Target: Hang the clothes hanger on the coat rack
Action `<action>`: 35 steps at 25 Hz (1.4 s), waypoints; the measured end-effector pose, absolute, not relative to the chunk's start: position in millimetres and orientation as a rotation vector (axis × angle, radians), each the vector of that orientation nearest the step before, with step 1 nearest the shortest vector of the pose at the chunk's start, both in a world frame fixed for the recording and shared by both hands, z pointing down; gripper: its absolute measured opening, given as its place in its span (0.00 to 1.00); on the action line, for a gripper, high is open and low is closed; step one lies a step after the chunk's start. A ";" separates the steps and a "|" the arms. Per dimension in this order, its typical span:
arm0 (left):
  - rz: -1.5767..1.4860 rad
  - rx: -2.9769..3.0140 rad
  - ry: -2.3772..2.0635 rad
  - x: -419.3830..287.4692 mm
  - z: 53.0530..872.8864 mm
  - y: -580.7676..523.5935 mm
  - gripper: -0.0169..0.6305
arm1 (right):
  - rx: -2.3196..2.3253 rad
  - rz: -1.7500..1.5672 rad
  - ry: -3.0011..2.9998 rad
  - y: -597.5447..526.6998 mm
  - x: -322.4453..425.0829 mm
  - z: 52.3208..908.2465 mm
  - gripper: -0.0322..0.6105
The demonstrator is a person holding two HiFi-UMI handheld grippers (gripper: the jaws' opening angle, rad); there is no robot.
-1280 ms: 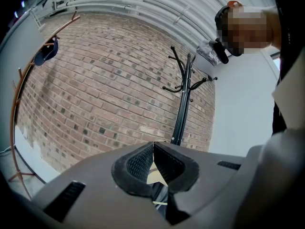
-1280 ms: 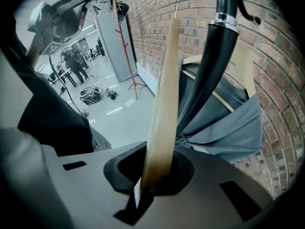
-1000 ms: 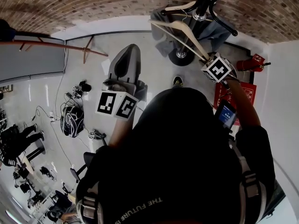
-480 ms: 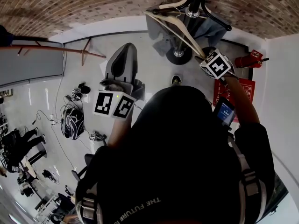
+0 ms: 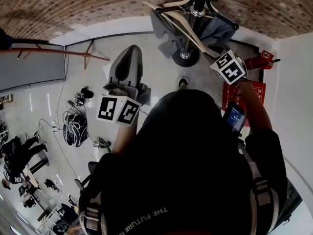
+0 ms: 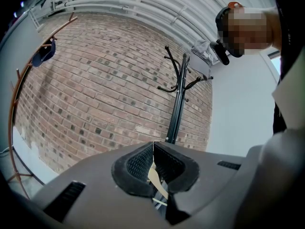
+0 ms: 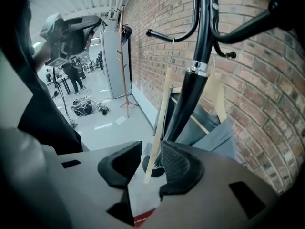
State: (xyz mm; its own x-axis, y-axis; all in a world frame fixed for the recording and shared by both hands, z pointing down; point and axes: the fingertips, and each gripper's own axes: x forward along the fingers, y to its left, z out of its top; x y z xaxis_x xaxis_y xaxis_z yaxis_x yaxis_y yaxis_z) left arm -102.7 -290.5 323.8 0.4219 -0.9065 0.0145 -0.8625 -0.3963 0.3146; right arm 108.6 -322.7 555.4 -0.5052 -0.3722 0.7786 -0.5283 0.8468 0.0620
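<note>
A black coat rack (image 5: 198, 4) stands by the brick wall, its pole (image 7: 198, 75) close in front of the right gripper. From one of its hooks hangs a pale wooden hanger (image 7: 162, 109) (image 5: 188, 28). My right gripper (image 7: 150, 151) (image 5: 215, 58) points down at it. Its jaws have just been opening, and the hanger's lower end lies between them with a gap on the left side. My left gripper (image 6: 153, 146) (image 5: 129, 53) is held level, shut and empty, facing the rack (image 6: 177, 109) from farther off.
A second hanger carrying a grey garment (image 7: 217, 128) (image 5: 217, 31) hangs on the far side of the rack. A red fire extinguisher (image 5: 261, 62) and a red mat (image 5: 244, 94) lie to the right. Another thin rack (image 6: 19, 80) stands left, and bags (image 5: 76, 129) lie on the floor.
In the head view the rack and hanger sit higher in the frame. The right gripper's marker cube has risen a little and turned. The left gripper has stayed put.
</note>
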 end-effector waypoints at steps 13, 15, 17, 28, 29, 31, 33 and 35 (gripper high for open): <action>-0.220 2.440 -1.496 -85.3 323.3 -290.9 0.06 | 0.862 0.006 -2.323 -320.7 111.8 461.2 0.25; -0.218 2.442 -1.491 -83.4 323.9 -290.6 0.06 | 0.882 0.025 -2.383 -317.9 109.1 445.5 0.25; -0.216 2.445 -1.484 -81.1 324.0 -290.4 0.06 | 0.909 0.072 -2.466 -316.4 107.2 428.2 0.23; -0.214 2.465 -1.459 -74.4 322.7 -288.8 0.06 | 1.029 0.034 -2.659 -307.3 105.1 381.8 0.08; -0.213 2.465 -1.459 -75.0 322.9 -288.8 0.06 | 1.036 0.038 -2.658 -307.8 106.1 381.8 0.08; -0.210 2.462 -1.459 -76.4 323.5 -288.4 0.06 | 1.041 0.049 -2.658 -308.5 107.0 381.5 0.08; -0.208 2.460 -1.456 -77.1 323.9 -288.3 0.06 | 1.039 0.053 -2.657 -309.0 106.8 381.2 0.08; -0.207 2.460 -1.454 -76.7 323.9 -288.5 0.06 | 1.038 0.049 -2.649 -309.5 106.1 382.2 0.08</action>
State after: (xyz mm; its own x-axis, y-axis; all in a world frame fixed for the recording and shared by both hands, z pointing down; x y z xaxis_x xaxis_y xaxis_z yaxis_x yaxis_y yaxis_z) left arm -76.7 -288.5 323.9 0.4843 -0.8747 0.0168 -0.8352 -0.4566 0.3065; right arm 106.1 -309.5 382.2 -0.6963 -0.6592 0.2839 -0.6692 0.7392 0.0751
